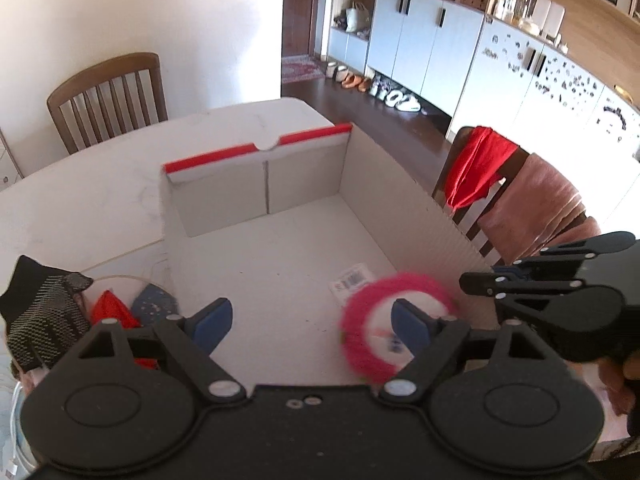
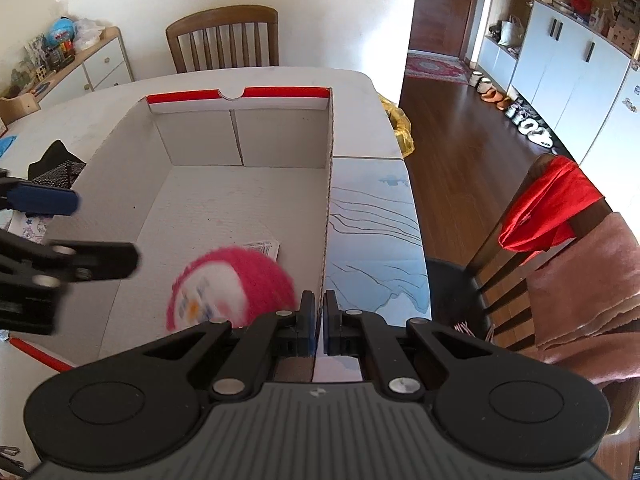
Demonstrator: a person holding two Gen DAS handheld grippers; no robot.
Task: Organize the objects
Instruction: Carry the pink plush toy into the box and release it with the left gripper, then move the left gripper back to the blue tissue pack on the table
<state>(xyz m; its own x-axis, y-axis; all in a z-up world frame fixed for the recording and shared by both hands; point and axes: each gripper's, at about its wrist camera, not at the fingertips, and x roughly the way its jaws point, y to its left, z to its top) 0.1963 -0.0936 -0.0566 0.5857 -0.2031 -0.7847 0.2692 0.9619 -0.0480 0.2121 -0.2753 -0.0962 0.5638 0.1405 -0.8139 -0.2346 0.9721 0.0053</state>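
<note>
Jaws apart; yarn ball (image 1: 394, 326) label unreadable

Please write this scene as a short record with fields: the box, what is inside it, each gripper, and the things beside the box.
box: open white cardboard box with red flap edge, on the table
contents: pink yarn ball, blurred; paper label on the floor
left gripper: open, nothing between its pads
right gripper: shut on the box's right wall
beside box: black patterned glove, red item
</note>
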